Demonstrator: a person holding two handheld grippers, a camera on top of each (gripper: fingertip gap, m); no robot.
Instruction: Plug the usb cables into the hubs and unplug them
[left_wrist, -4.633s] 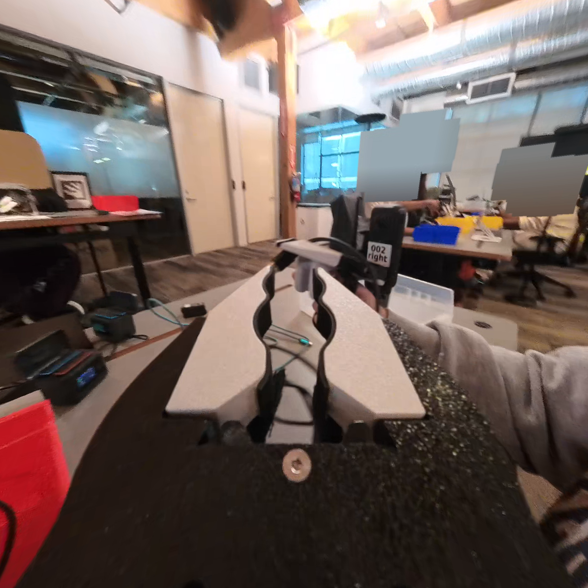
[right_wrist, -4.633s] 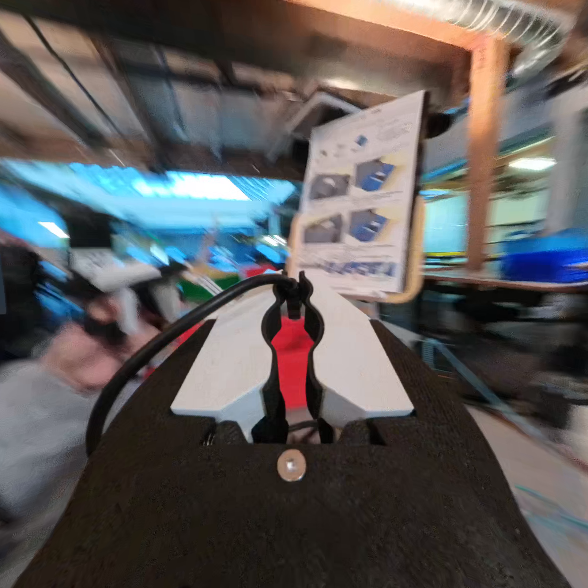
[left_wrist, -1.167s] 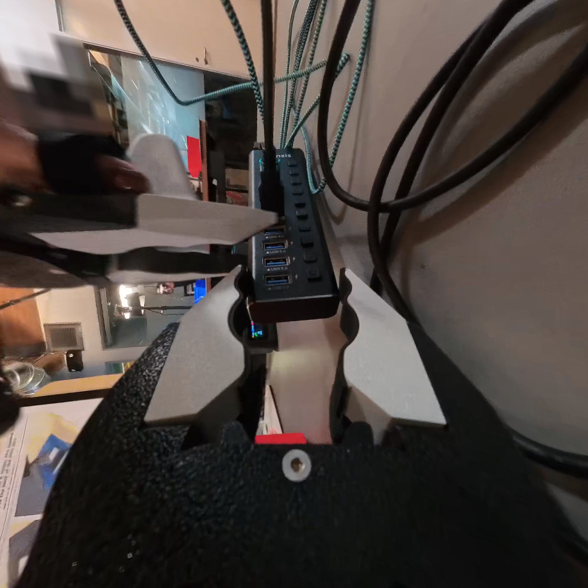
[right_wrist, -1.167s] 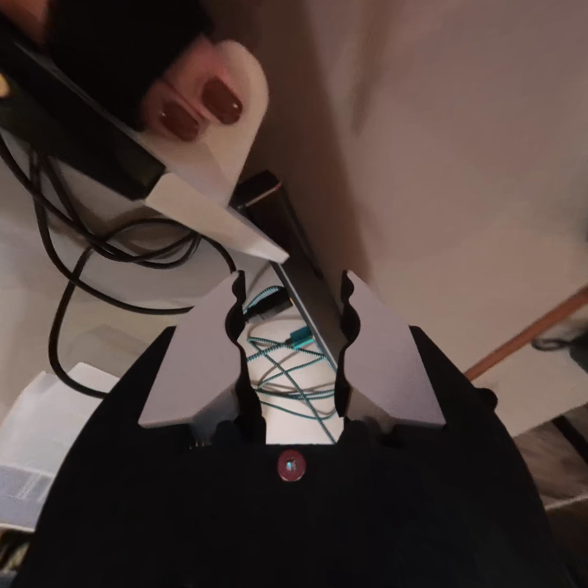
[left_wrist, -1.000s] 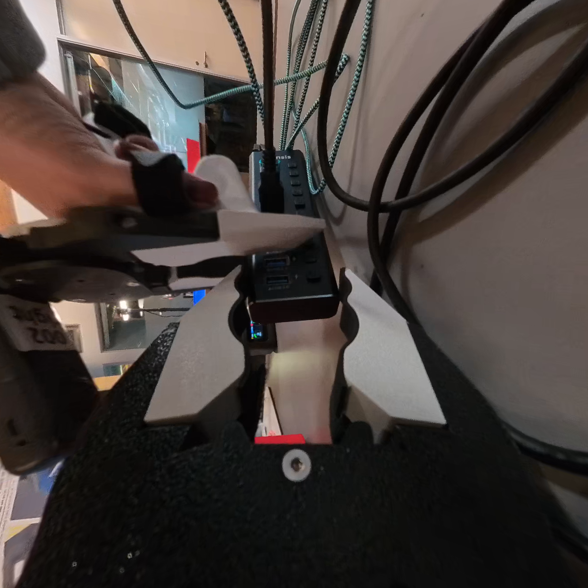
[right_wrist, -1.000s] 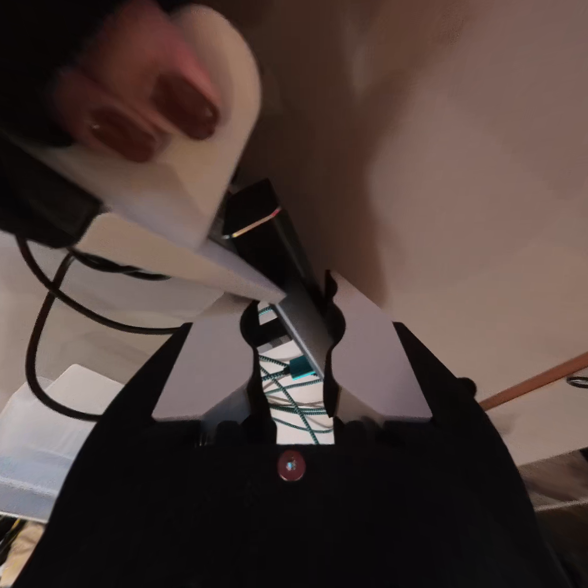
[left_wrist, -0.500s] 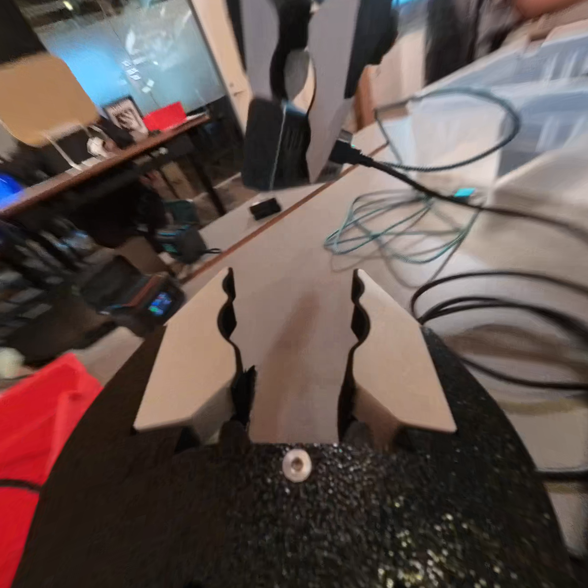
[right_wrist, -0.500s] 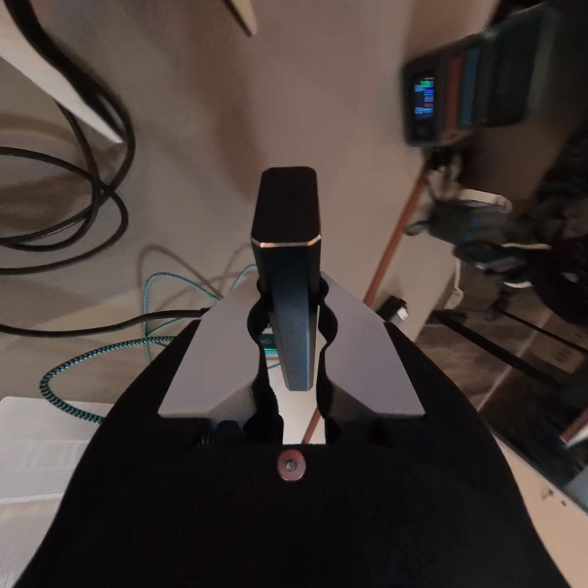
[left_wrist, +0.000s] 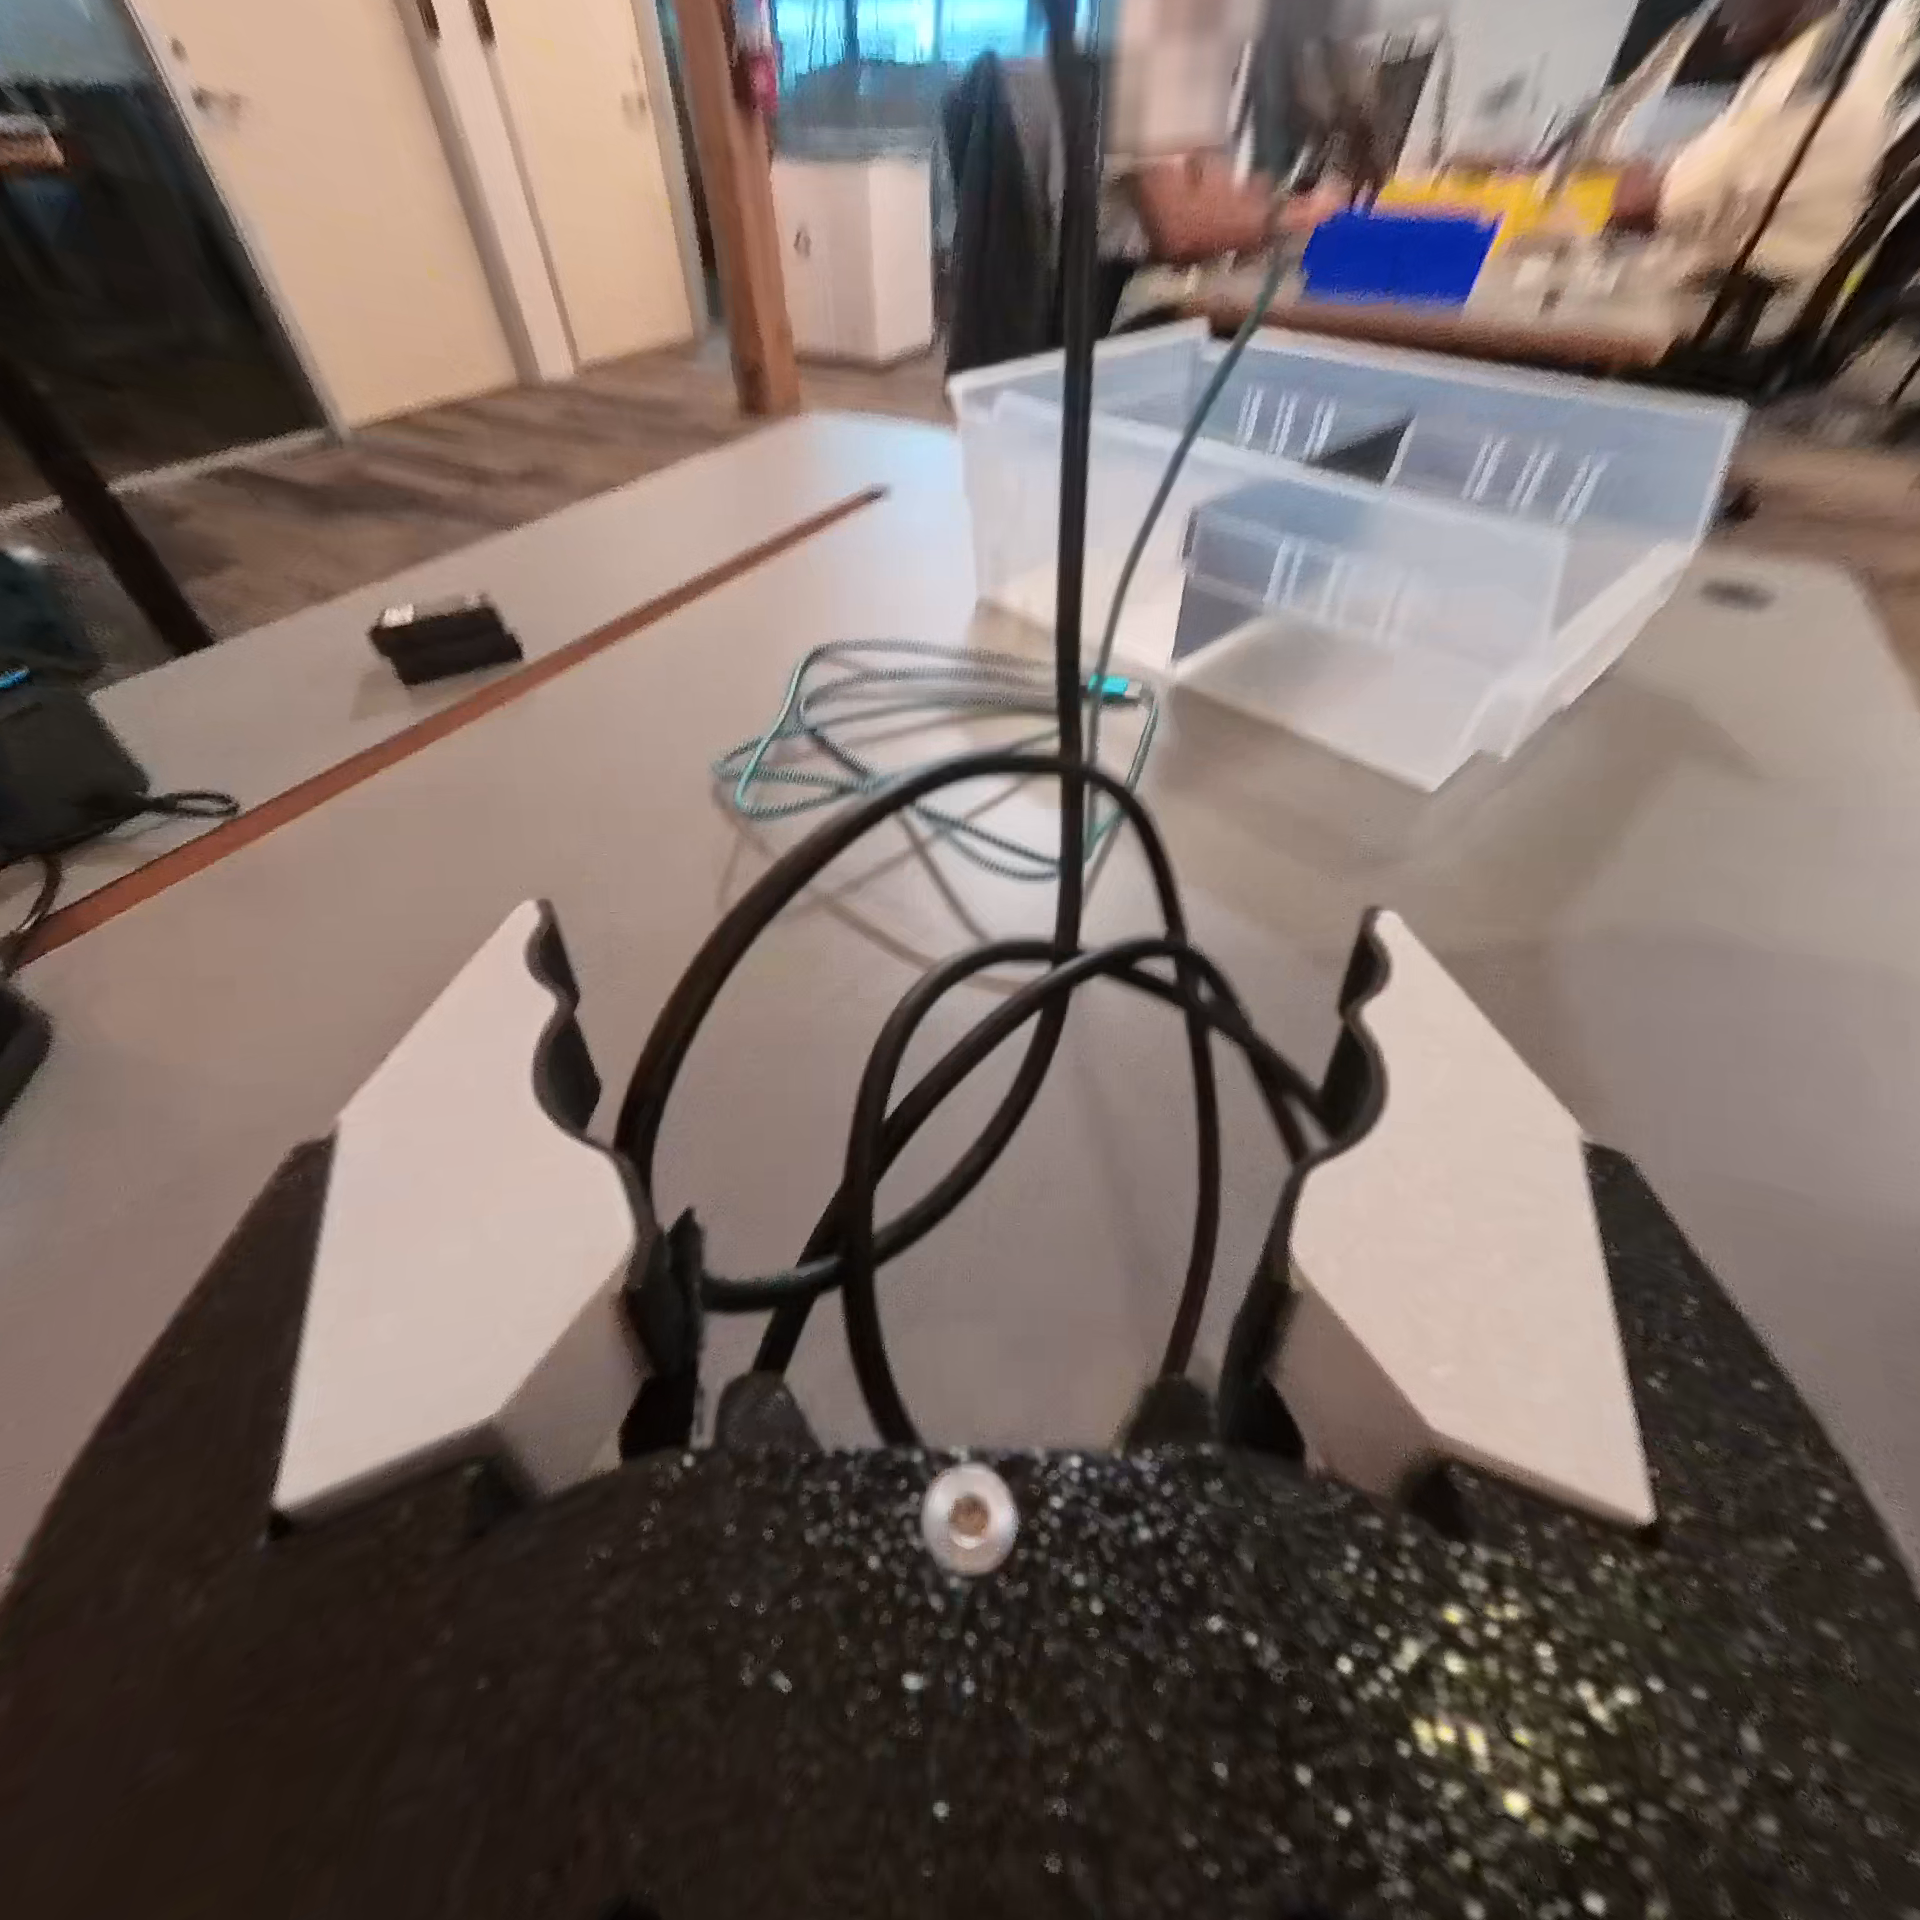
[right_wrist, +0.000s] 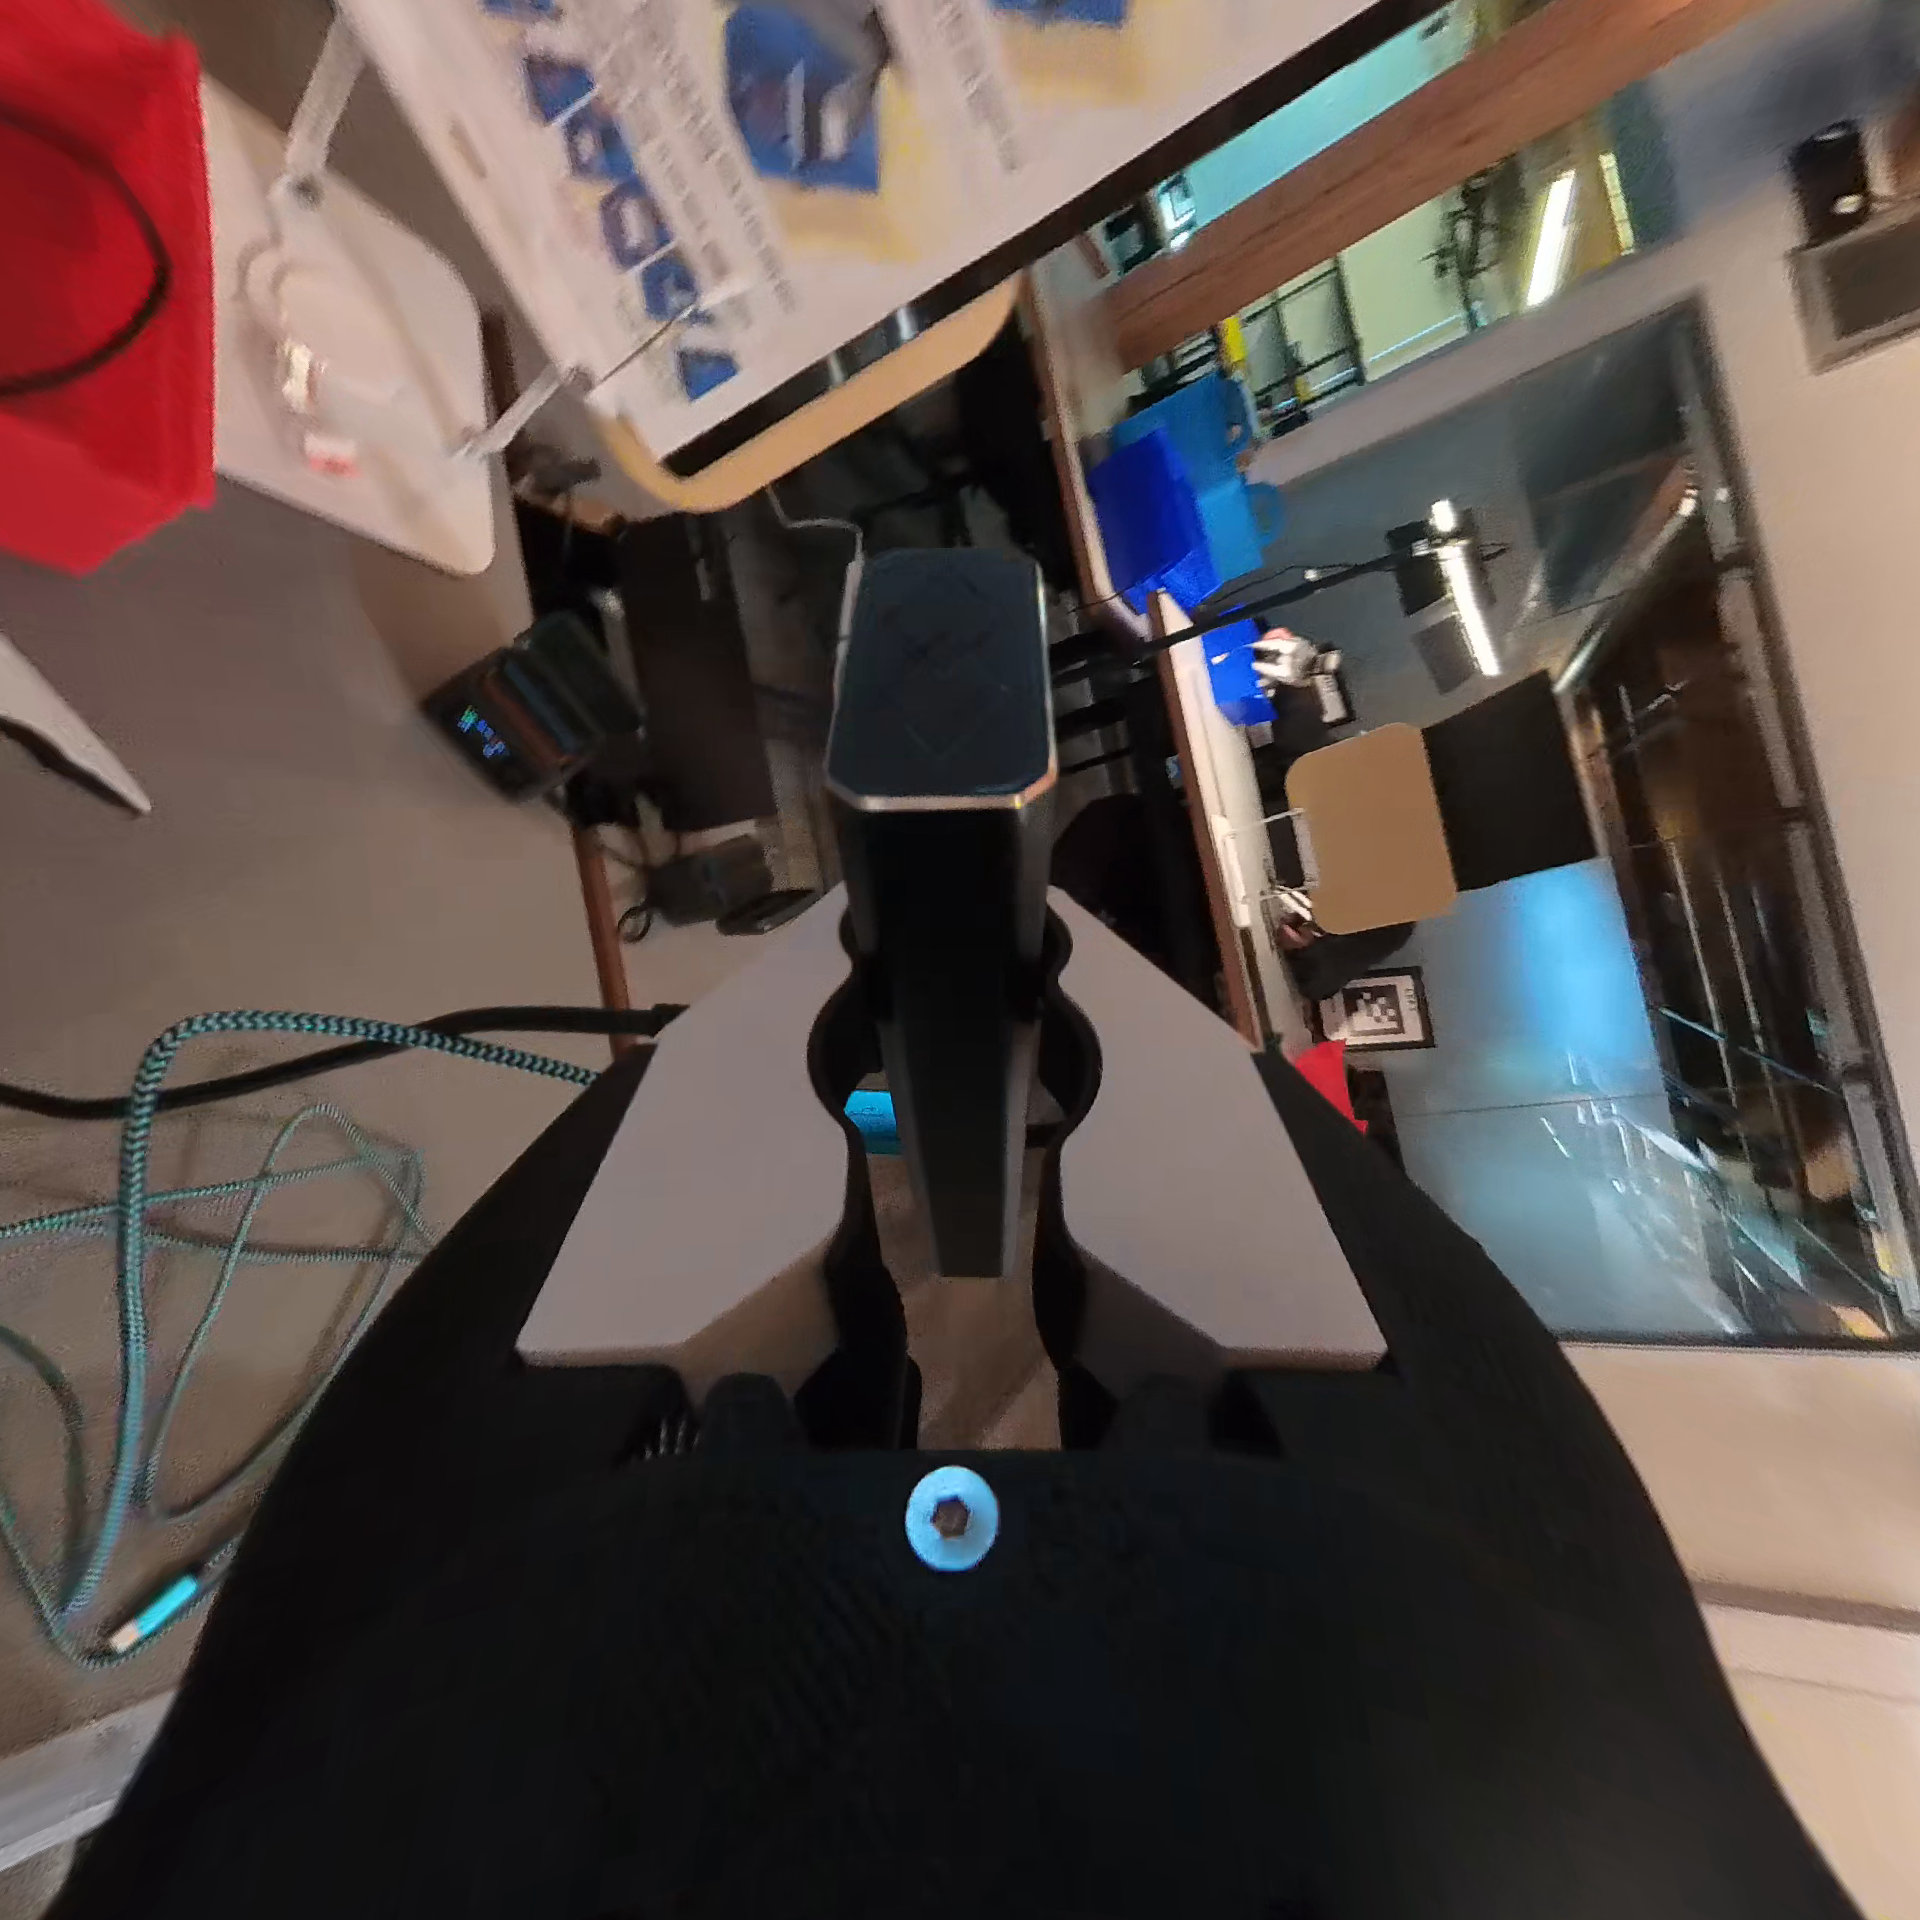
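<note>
My right gripper (right_wrist: 940, 951) is shut on a black USB hub (right_wrist: 940, 790), which sticks out past the fingertips, end face toward the camera. A black cable (right_wrist: 312, 1049) and a teal braided cable (right_wrist: 208, 1195) trail from the hub to the left; a teal plug (right_wrist: 156, 1616) lies loose on the table. My left gripper (left_wrist: 956, 951) is open wide and empty, low over coils of black cable (left_wrist: 904, 1091). One black strand (left_wrist: 1075, 416) rises straight up out of view. The teal braided cable (left_wrist: 883, 748) lies coiled farther back.
A clear plastic bin (left_wrist: 1351, 540) stands at the back right of the grey table (left_wrist: 416, 935). A small black block (left_wrist: 442, 644) lies at the back left. In the right wrist view a red box (right_wrist: 94, 291) and a printed sheet on a stand (right_wrist: 748, 156) are at the top left. The left gripper's tips are roughly 30 centimeters from the right gripper's. From my left tips it is roughly 25 centimeters to the teal plug (right_wrist: 156, 1616); from my right, 45 centimeters. It turns up in the left wrist view (left_wrist: 1113, 682) as well.
The hub passed from my left gripper to my right, which now holds it lifted and turned. My left gripper let go, opened wider and dropped low over the black cable coils.
</note>
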